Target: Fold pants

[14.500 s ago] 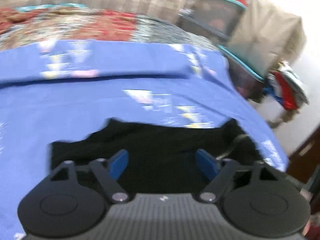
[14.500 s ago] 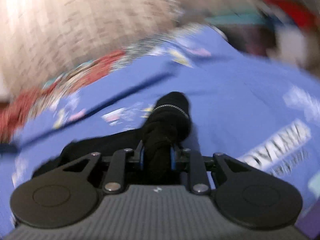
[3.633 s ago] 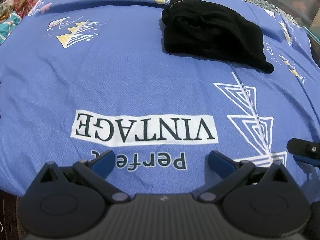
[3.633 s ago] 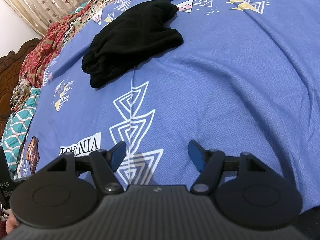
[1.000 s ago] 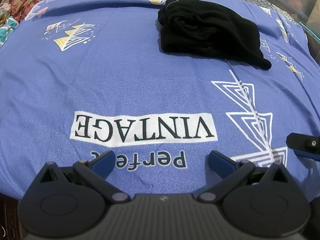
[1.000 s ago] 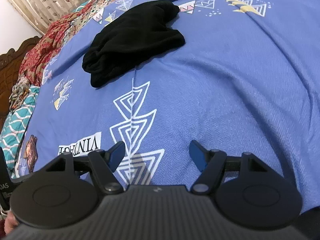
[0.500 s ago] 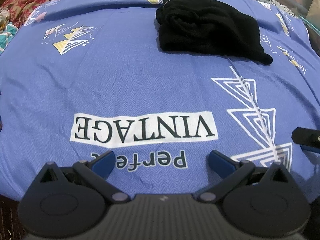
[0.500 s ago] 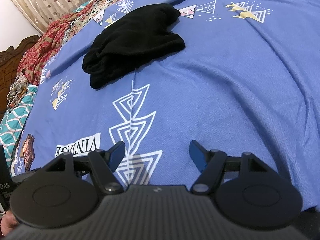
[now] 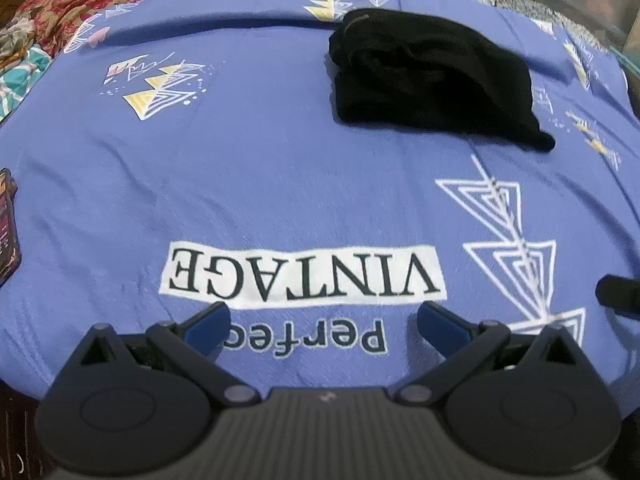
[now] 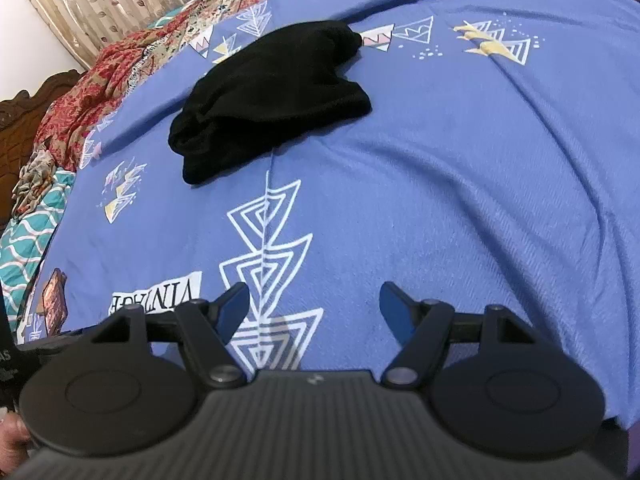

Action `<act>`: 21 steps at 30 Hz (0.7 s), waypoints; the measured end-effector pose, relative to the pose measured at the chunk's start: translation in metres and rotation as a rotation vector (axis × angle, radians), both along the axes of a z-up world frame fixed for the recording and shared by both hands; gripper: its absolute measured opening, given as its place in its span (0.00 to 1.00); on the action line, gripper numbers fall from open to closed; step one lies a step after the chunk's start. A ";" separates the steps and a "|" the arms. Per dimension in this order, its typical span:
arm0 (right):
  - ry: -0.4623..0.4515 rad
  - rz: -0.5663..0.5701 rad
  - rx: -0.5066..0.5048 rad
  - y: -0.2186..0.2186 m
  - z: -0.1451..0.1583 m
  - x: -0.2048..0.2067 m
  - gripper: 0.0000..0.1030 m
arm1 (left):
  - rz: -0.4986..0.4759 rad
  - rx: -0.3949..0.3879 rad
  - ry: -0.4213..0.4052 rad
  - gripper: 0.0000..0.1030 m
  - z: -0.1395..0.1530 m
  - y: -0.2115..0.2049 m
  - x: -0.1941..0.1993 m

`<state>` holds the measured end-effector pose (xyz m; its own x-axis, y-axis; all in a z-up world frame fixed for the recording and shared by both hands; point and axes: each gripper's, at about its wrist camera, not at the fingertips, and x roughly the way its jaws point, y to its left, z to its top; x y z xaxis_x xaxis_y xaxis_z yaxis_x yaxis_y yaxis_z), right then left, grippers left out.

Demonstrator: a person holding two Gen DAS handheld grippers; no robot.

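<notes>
Pants [image 9: 432, 84], black and gathered into a compact folded bundle, lie on the blue printed bedsheet [image 9: 260, 184] well ahead of both tongs and apart from them, with nothing touching the fabric. From the left tongs [image 9: 322, 320] the bundle sits forward and off to the right; from the right tongs [image 10: 314, 306] it sits forward and off to the left [image 10: 268, 96], so it lies roughly between the two lines of sight, far up the bed. Its long axis runs slantwise: in the left view from a thicker rolled end at the far left down to a thin tapered tip at the near right, and that tip is the part closest to the tongs. Neither pair looks clearly nearer; the right tongs may have a slightly shorter reach to the near end, though the fisheye makes this hard to judge. Both tongs stand spread wide with nothing between their blue pads, hovering low over the near part of the sheet beside the "VINTAGE" print [image 9: 300, 272]. Judging by the tidy bundle, the folding looks largely done, and any further touch would mean reaching forward along that slant
</notes>
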<state>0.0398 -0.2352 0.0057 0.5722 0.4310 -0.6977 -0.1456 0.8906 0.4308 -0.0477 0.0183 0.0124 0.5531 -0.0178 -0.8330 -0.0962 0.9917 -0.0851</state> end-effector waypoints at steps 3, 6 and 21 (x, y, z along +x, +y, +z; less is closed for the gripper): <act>-0.006 0.008 -0.005 0.003 0.001 -0.001 0.72 | 0.006 0.014 -0.013 1.00 0.008 0.002 0.000; -0.015 0.025 -0.011 0.006 0.004 0.000 0.73 | 0.011 0.034 -0.011 1.00 0.014 0.001 0.001; -0.006 0.027 -0.002 0.007 0.003 -0.001 0.73 | 0.001 0.041 0.038 1.00 0.011 -0.006 0.002</act>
